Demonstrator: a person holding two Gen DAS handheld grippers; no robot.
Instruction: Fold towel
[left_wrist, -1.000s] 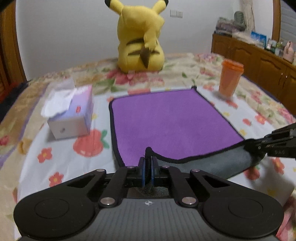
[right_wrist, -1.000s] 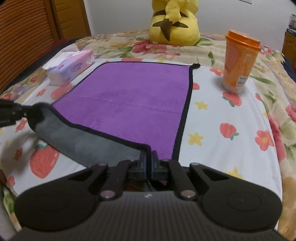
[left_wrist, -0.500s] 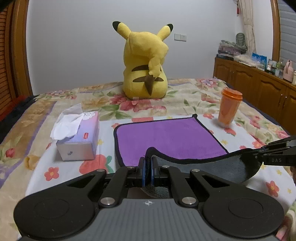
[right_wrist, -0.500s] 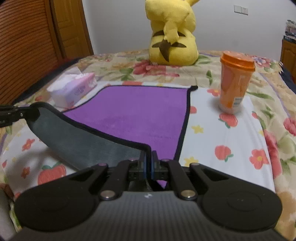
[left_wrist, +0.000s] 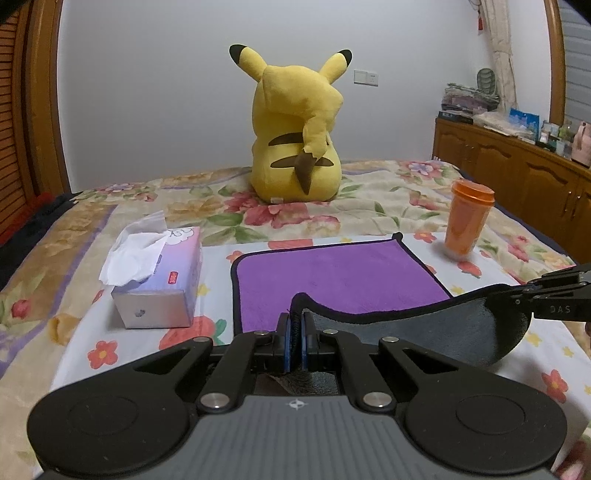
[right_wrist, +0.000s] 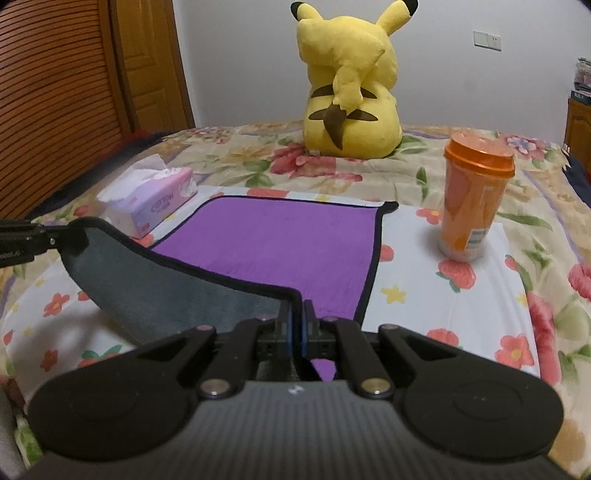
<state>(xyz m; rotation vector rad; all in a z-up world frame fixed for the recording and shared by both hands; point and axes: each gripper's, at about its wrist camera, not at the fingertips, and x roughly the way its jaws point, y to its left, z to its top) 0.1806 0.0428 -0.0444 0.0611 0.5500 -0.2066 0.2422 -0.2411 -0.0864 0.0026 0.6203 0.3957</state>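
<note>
A purple towel (left_wrist: 332, 273) with a black hem and grey underside lies on the flowered bed; it also shows in the right wrist view (right_wrist: 280, 240). My left gripper (left_wrist: 294, 332) is shut on the towel's near left corner. My right gripper (right_wrist: 295, 325) is shut on the near right corner. Both corners are lifted, so the near edge hangs between them with its grey underside (left_wrist: 443, 332) showing. The far half lies flat. The right gripper also shows in the left wrist view (left_wrist: 554, 295), and the left gripper in the right wrist view (right_wrist: 26, 240).
A tissue box (left_wrist: 159, 280) stands left of the towel. An orange lidded cup (left_wrist: 467, 221) stands to its right. A yellow plush toy (left_wrist: 295, 147) sits at the far side. Wooden cabinets (left_wrist: 517, 177) line the right wall.
Both grippers have risen with the towel's near corners, lifting the near edge higher off the bed and showing more grey underside.
</note>
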